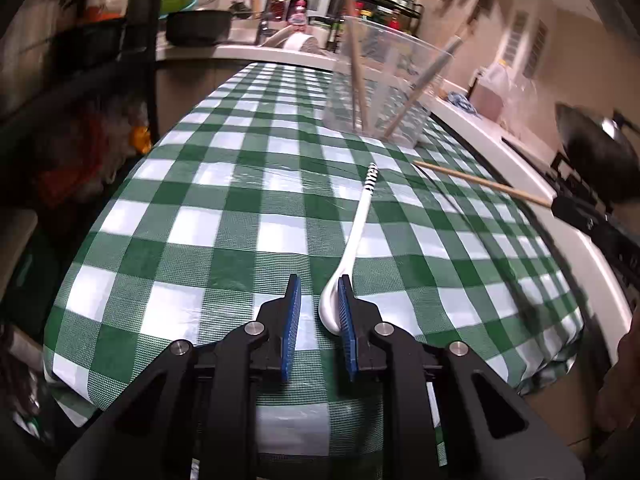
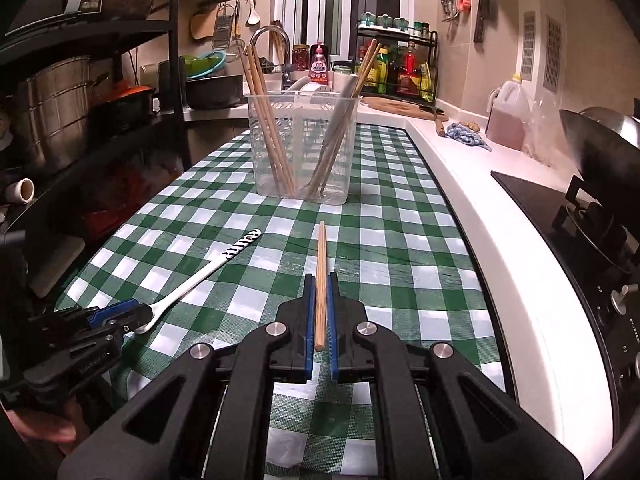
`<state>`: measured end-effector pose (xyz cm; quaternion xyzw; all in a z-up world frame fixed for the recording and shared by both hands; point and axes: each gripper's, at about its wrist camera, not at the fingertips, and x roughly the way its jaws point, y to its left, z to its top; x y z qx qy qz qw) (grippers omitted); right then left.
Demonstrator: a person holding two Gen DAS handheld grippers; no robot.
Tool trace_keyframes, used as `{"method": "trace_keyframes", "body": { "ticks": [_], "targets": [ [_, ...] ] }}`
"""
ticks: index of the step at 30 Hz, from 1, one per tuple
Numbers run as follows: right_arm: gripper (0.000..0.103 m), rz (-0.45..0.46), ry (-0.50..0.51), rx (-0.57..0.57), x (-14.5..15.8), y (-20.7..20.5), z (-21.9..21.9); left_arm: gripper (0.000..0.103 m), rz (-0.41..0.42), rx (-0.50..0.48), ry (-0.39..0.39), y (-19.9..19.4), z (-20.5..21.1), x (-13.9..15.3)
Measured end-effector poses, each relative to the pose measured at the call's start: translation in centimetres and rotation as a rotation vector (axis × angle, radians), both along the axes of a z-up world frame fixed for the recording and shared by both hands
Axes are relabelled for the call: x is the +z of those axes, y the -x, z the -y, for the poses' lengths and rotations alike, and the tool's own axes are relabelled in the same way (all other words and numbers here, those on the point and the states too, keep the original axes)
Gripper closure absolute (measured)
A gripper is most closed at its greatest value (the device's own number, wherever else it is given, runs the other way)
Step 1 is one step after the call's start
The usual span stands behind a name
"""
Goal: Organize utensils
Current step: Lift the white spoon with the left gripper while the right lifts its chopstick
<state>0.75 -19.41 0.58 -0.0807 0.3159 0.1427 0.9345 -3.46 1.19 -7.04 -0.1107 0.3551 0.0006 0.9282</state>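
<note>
A white spoon (image 1: 360,224) with a striped handle end lies on the green checked tablecloth (image 1: 240,208). My left gripper (image 1: 320,278) is open and low over the cloth. The spoon's bowl rests against its right pad, while the left pad stands clear of it. From the right wrist view, the left gripper (image 2: 136,314) sits at the bowl end of the spoon (image 2: 200,280). My right gripper (image 2: 320,276) is shut on a wooden chopstick (image 2: 321,256) that points ahead toward a clear plastic container (image 2: 304,152) holding several chopsticks. The left wrist view also shows that chopstick (image 1: 480,180) and the container (image 1: 384,92).
A white counter (image 2: 460,168) runs along the table's right side, with a black stove (image 2: 560,208) and a wok (image 2: 600,140). A dark shelf rack (image 2: 80,120) with pots stands at the left. A sink and bottles are behind the container.
</note>
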Motion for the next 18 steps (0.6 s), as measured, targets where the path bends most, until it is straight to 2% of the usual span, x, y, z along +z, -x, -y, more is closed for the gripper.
{"method": "trace_keyframes", "body": {
  "ticks": [6, 7, 9, 18],
  "targets": [
    [0.097, -0.007, 0.003, 0.007, -0.2, 0.0, -0.2, 0.086, 0.024, -0.016, -0.099, 0.7, 1.6, 0.0],
    [0.097, -0.010, 0.004, 0.006, -0.2, 0.0, -0.2, 0.090, 0.027, -0.019, -0.100, 0.8, 1.6, 0.0],
    [0.097, -0.015, 0.001, 0.005, -0.2, -0.1, -0.1, 0.092, 0.032, -0.013, -0.115, 0.8, 1.7, 0.3],
    [0.097, 0.019, -0.016, -0.002, 0.6, 0.2, 0.2, 0.092, 0.137, 0.021, -0.174, 1.9, 1.5, 3.3]
  ]
}}
